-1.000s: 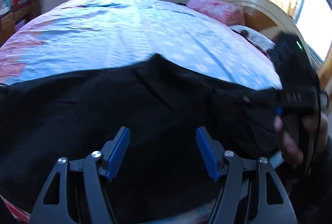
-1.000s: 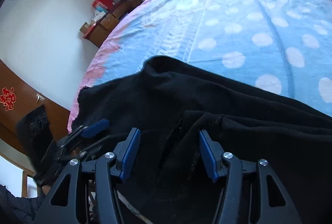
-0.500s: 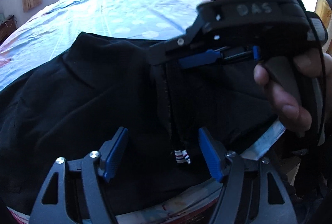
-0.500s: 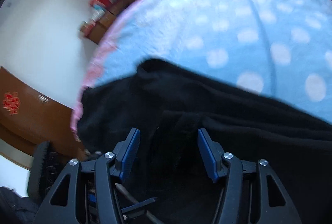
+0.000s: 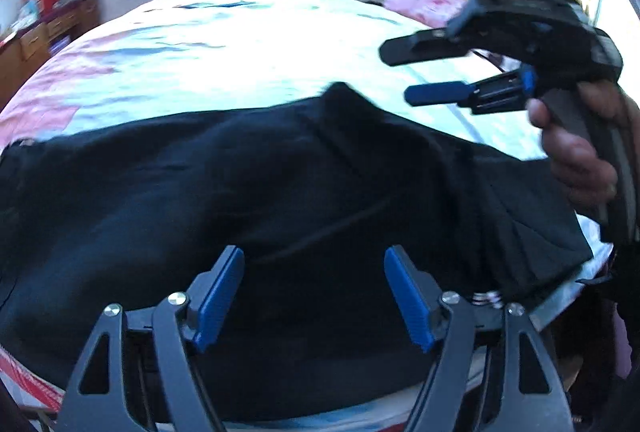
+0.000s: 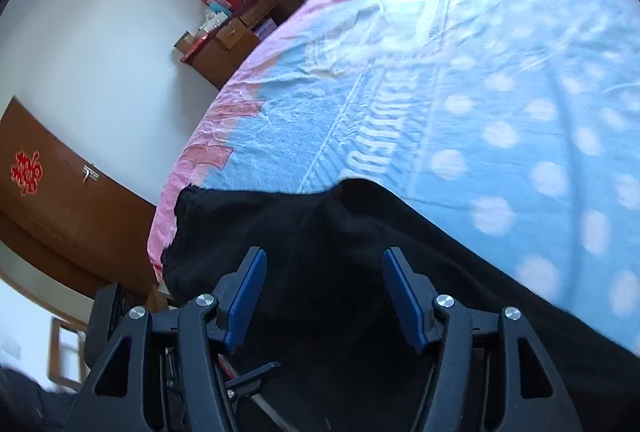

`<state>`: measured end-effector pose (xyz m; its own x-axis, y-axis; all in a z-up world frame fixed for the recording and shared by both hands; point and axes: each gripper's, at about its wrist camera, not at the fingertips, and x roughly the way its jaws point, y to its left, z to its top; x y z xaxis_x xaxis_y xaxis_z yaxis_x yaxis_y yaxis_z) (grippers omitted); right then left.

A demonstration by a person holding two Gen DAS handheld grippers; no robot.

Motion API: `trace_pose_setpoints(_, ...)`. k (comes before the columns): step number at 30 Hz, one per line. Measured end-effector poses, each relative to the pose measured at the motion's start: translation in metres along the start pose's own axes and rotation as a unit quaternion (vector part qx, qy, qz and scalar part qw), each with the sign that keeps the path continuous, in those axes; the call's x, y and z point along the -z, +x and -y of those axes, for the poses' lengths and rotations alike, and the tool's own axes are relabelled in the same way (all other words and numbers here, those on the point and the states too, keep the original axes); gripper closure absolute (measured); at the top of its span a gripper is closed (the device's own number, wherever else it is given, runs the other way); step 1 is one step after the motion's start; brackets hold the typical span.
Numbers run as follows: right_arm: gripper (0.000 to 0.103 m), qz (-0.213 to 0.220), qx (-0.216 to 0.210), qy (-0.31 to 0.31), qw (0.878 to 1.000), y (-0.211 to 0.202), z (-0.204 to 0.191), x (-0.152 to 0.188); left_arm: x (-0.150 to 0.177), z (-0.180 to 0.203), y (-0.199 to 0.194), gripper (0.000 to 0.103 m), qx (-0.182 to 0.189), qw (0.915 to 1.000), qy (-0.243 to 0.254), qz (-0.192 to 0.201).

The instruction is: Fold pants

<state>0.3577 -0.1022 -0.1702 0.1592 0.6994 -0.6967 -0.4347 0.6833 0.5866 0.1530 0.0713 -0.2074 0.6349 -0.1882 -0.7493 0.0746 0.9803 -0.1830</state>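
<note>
Pants (image 5: 248, 192) are lying along the near edge of the bed (image 5: 240, 44), a dark length of cloth stretched side to side, with one end reaching the bed's left edge, where the sheet turns pink, and the other end bunching in pleats toward the near right corner. Compared with a moment ago, the right gripper (image 5: 424, 72) is now hanging in the air above the bed's right side, clear of the cloth, where half a second back it was sitting low over the middle of the pants; the person's hand (image 5: 576, 156) is wrapping its handle. Its jaws are standing spread with nothing between them. The left gripper (image 5: 314, 296) is hovering over the near edge of the cloth, and its jaws have just been opening wider; nothing is caught between its blue pads (image 5: 220, 296), only the fabric lying beneath. With both tools free, the cloth is looking released and settled, which I take to mean one lay or fold has just been let go and the next grab is not yet begun. A small peak of fabric is poking up toward the far side near the middle. Long axis is running left to right, parallel to the near edge.
</note>
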Motion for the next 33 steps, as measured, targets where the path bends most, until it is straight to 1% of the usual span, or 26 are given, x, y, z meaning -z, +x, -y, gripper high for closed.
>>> trace_pose_setpoints(1,0.041,-0.004,-0.004,0.015,1.0,0.012,0.004,-0.01,0.001,-0.003,0.0,0.028,0.001,1.0,-0.001,0.0)
trace_pose_setpoints(4,0.041,-0.016,0.003,0.028,0.999,0.033,0.01,-0.028,0.005,-0.002,0.003,0.027,-0.002,1.0,0.008,-0.003)
trace_pose_setpoints(5,0.044,-0.031,-0.002,0.035,0.999,0.042,0.011,-0.033,0.005,0.0,0.005,0.026,-0.006,0.9999,0.014,-0.002)
trace_pose_setpoints(6,0.059,-0.057,-0.002,0.039,0.998,0.053,0.012,-0.036,0.006,0.001,0.005,0.024,-0.006,0.9998,0.016,-0.002)
trace_pose_setpoints(8,0.073,-0.071,0.01,0.035,0.997,0.063,0.01,-0.036,0.008,0.007,0.006,0.019,-0.001,0.9998,0.019,-0.001)
trace_pose_setpoints(9,0.082,-0.074,0.004,0.026,0.997,0.065,0.007,-0.034,0.008,0.008,0.007,0.017,0.002,0.9998,0.021,0.0)
trace_pose_setpoints(10,0.086,-0.067,0.001,0.022,0.997,0.064,0.005,-0.032,0.008,0.008,0.008,0.016,0.003,0.9998,0.022,0.001)
trace_pose_setpoints(11,0.093,-0.057,0.006,0.022,0.998,0.062,0.005,-0.031,0.008,0.009,0.009,0.014,0.002,0.9997,0.024,0.001)
trace_pose_setpoints(12,0.096,-0.037,0.015,0.025,0.999,0.058,0.007,-0.032,0.009,0.008,0.009,0.012,0.001,0.9996,0.029,0.002)
trace_pose_setpoints(14,0.097,-0.018,0.028,0.043,0.999,0.055,0.019,-0.035,0.009,0.011,0.01,0.01,-0.005,0.9991,0.042,0.002)
trace_pose_setpoints(16,0.097,-0.019,0.036,0.042,0.998,0.06,0.025,-0.037,0.009,0.014,0.011,0.009,-0.011,0.9988,0.047,0.001)
trace_pose_setpoints(18,0.095,-0.019,0.02,0.033,0.999,0.06,0.022,-0.036,0.008,0.012,0.007,0.01,-0.005,0.9992,0.041,0.002)
trace_pose_setpoints(19,0.094,-0.017,0.023,0.03,0.999,0.056,0.02,-0.035,0.005,0.009,0.004,0.01,-0.001,0.9995,0.033,0.004)
trace_pose_setpoints(20,0.086,-0.012,0.021,0.028,0.999,0.049,0.018,-0.034,0.003,0.006,-0.004,0.012,0.002,0.9996,0.025,0.012)
trace_pose_setpoints(21,0.064,-0.005,0.017,0.025,1.0,0.04,0.014,-0.033,0.0,0.001,-0.015,0.015,0.006,0.9994,0.023,0.024)
trace_pose_setpoints(22,0.055,0.004,0.012,0.019,1.0,0.029,0.009,-0.032,-0.004,-0.001,-0.023,0.015,0.001,0.9992,0.022,0.034)
trace_pose_setpoints(23,0.051,0.013,0.008,0.016,1.0,0.014,0.004,-0.028,-0.005,-0.007,-0.034,0.015,-0.014,0.9985,0.024,0.047)
trace_pose_setpoints(25,0.051,0.024,0.002,0.008,1.0,-0.01,-0.008,-0.022,-0.01,-0.032,-0.056,0.015,-0.05,0.9956,0.029,0.073)
trace_pose_setpoints(26,0.05,0.03,-0.001,0.007,1.0,-0.028,-0.014,-0.016,-0.012,-0.044,-0.064,0.015,-0.066,0.9942,0.029,0.079)
trace_pose_setpoints(28,0.049,0.037,-0.012,0.006,0.999,-0.058,-0.026,0.001,-0.015,-0.079,-0.075,0.015,-0.111,0.9903,0.022,0.08)
trace_pose_setpoints(30,0.041,0.037,-0.014,0.001,0.999,-0.086,-0.041,0.023,-0.018,-0.118,-0.08,0.015,-0.147,0.9864,-0.002,0.072)
trace_pose_setpoints(31,0.039,0.038,-0.015,-0.009,0.999,-0.098,-0.048,0.036,-0.019,-0.14,-0.08,0.015,-0.152,0.9858,-0.015,0.07)
trace_pose_setpoints(33,0.037,0.032,-0.018,-0.039,0.999,-0.111,-0.061,0.062,-0.022,-0.173,-0.072,0.016,-0.16,0.9847,-0.045,0.051)
